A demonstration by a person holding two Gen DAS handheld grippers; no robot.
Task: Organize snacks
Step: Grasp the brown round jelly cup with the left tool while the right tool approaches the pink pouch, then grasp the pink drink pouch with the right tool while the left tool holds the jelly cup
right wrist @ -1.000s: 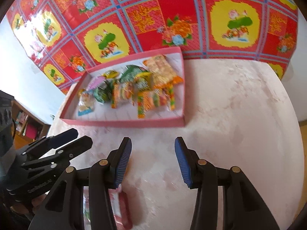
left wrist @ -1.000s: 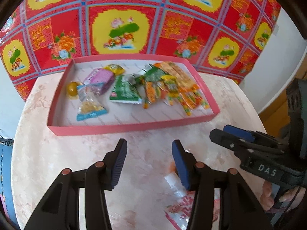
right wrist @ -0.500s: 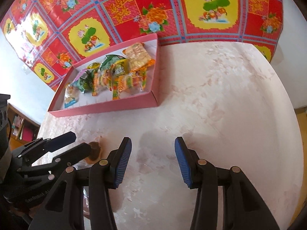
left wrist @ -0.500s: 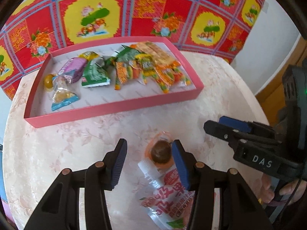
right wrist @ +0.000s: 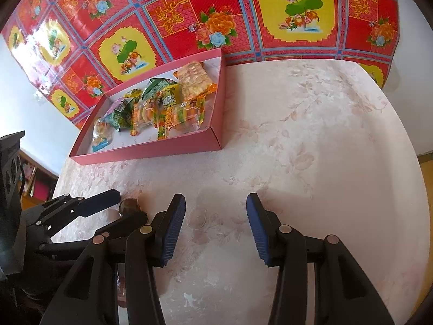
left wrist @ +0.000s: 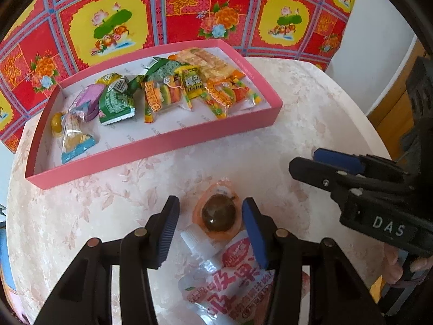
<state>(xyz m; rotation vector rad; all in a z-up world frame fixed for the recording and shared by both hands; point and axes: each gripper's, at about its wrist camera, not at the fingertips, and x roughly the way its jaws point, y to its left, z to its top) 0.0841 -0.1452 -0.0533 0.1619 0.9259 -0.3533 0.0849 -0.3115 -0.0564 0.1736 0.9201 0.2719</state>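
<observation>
A small orange jelly cup with a dark fruit inside (left wrist: 218,212) lies on the pale table, partly on a pink-and-white drink pouch (left wrist: 227,279). My left gripper (left wrist: 211,228) is open with its jaws either side of the cup, not touching it. The cup also shows in the right wrist view (right wrist: 128,206) between the left gripper's fingers (right wrist: 89,203). My right gripper (right wrist: 215,227) is open and empty above bare table. A pink tray (left wrist: 167,142) at the back holds several wrapped snacks (left wrist: 162,94).
The right gripper (left wrist: 349,173) sits to the right of the cup in the left wrist view. A red and yellow floral cloth (left wrist: 176,10) hangs behind the tray (right wrist: 151,153). The round table's edge (right wrist: 406,146) curves off at right.
Both grippers pulled back from the tray and dropped lower. The jelly cup and pouch came into view and now sit between the left gripper's open jaws.
</observation>
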